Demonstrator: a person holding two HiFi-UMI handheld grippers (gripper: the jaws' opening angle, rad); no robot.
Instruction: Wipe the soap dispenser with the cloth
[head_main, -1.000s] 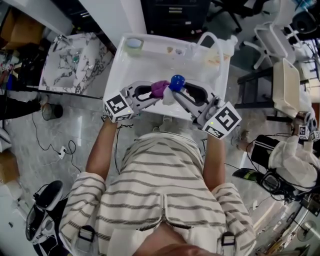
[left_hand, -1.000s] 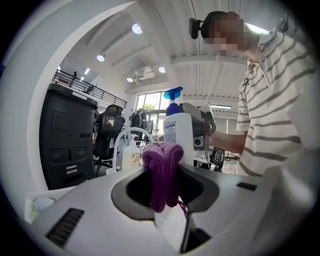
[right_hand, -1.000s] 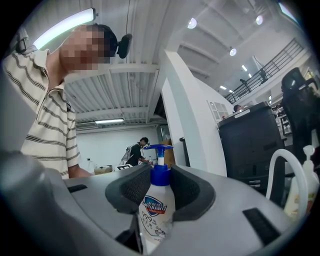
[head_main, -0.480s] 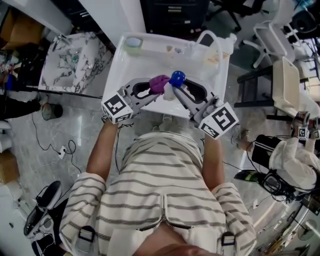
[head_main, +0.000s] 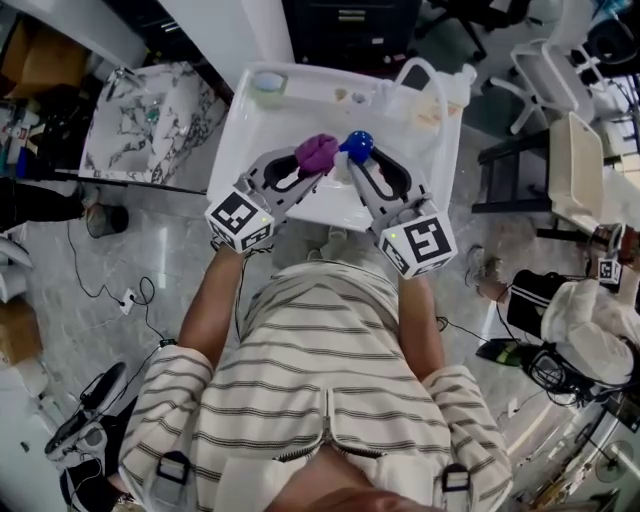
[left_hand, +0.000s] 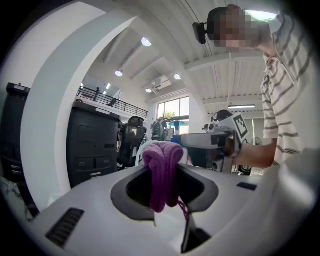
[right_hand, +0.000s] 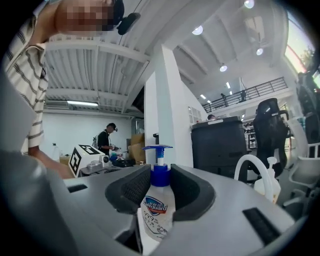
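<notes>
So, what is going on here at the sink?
A person holds a gripper in each hand above the white sink. The right gripper has its fingers shut on the soap dispenser. The left gripper grips the purple cloth, bunched close beside the dispenser's blue pump; whether they touch is unclear.

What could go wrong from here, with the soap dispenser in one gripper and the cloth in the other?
The right gripper holds the soap dispenser only near its neck; a push from the cloth could twist it loose into the sink. The bunched cloth might pull out of the left gripper. Pressing the pump may squirt soap.
</notes>
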